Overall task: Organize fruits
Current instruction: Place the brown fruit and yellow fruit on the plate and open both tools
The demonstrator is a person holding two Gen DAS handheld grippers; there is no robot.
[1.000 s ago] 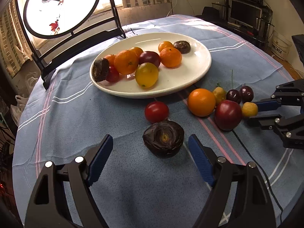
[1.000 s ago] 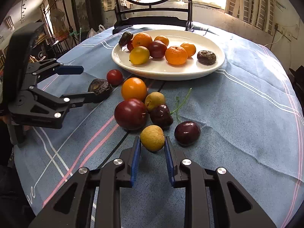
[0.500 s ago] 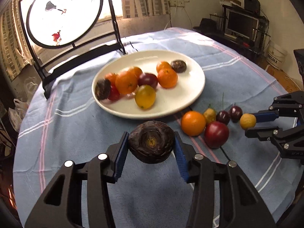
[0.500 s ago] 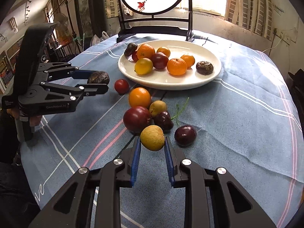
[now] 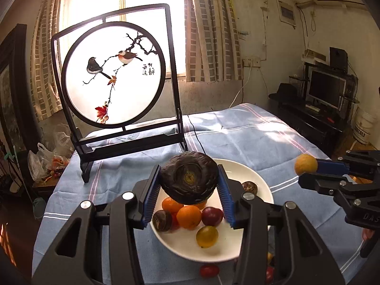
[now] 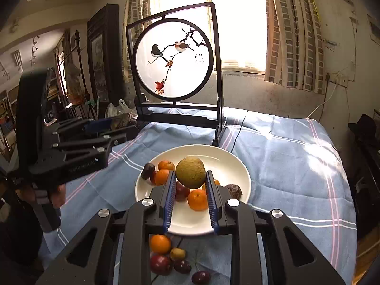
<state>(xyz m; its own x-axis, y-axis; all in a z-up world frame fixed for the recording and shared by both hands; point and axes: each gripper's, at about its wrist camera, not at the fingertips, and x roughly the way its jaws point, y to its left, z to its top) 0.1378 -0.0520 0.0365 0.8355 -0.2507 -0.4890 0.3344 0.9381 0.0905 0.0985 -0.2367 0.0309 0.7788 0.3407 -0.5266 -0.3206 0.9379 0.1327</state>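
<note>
Both fruits hang above the plate [image 5: 261, 178]: the left gripper [image 5: 189, 198] clamps the dark wrinkled fruit [image 5: 189, 180], the right gripper [image 6: 190, 198] pinches the small yellow fruit [image 6: 190, 172]. Lower each onto bare plate (clear of oranges) before releasing. Only the right view shows the loose fruits [image 6: 166, 256] on the near counter [image 6: 285, 166].

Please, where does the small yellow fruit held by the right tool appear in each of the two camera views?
Left wrist view: the small yellow fruit is at the right edge, at the tip of the right tool.
Right wrist view: the same fruit is in the centre, between the blue pads, in front of the white plate.
Shared landmark: the round bird screen.
</note>
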